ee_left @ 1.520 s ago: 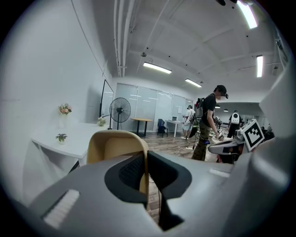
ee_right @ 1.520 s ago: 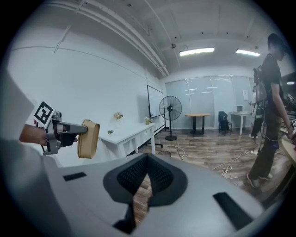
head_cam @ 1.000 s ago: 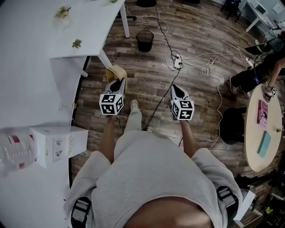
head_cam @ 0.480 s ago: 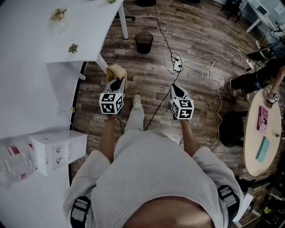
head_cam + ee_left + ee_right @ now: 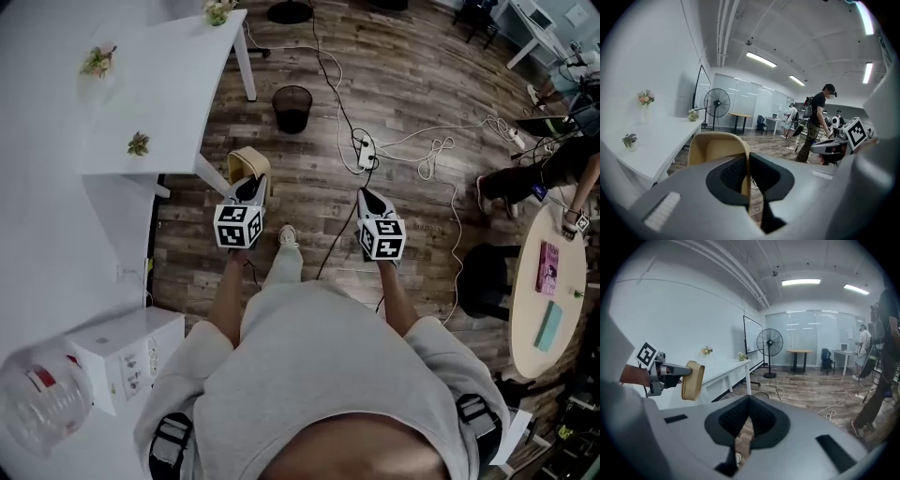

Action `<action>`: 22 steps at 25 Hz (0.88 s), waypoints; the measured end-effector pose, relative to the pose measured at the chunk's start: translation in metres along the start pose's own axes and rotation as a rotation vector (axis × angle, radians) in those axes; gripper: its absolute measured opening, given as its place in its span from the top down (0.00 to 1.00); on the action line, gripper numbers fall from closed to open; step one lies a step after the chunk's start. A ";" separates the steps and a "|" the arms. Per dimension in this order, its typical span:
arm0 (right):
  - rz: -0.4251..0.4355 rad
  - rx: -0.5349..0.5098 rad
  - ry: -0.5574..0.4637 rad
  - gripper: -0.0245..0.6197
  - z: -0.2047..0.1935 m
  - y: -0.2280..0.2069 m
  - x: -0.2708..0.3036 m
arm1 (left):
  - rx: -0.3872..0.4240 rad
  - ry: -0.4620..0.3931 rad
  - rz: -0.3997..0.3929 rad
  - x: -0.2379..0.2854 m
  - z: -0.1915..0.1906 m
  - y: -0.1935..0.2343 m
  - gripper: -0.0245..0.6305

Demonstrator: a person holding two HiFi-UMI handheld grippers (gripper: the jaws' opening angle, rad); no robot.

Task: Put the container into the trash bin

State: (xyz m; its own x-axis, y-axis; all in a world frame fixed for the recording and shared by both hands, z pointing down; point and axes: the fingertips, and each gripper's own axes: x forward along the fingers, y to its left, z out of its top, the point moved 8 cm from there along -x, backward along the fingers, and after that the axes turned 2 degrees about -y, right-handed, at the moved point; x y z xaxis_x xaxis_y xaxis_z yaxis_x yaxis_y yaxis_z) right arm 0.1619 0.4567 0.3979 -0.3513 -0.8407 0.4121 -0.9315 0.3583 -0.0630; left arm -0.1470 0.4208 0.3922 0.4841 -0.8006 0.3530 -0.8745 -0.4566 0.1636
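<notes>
Currently the left gripper (image 5: 251, 185) has its jaws clamped on the wall of the tan container (image 5: 246, 161), held above the wood floor (image 5: 422, 216), well short of the black trash bin (image 5: 292, 108). The right gripper (image 5: 367, 199) carries nothing, its jaws pressed together.

You are looking along your left gripper (image 5: 749, 180), low in the frame, and its jaws are pinching the thin wall of a tan container (image 5: 717, 147) that is standing up just left of centre. A white table (image 5: 656, 145) is filling the left side, carrying a small plant (image 5: 629, 139) and a vase of flowers (image 5: 645, 98). A standing fan (image 5: 716, 104) is showing beyond it. Right of centre, a person (image 5: 813, 126) in dark clothes is standing on the wood floor. Your right gripper (image 5: 825, 147) is showing at the right edge.
</notes>
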 end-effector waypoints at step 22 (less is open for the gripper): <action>-0.044 -0.003 -0.004 0.94 0.105 -0.023 0.192 | 0.007 -0.002 -0.075 0.161 0.093 0.138 0.92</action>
State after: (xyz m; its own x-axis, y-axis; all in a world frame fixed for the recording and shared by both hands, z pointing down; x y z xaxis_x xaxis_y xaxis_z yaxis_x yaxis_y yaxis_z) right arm 0.1057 0.2441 0.3833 -0.3099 -0.8575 0.4108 -0.9459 0.3219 -0.0417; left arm -0.1875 0.1930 0.3858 0.5487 -0.7645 0.3383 -0.8353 -0.5183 0.1835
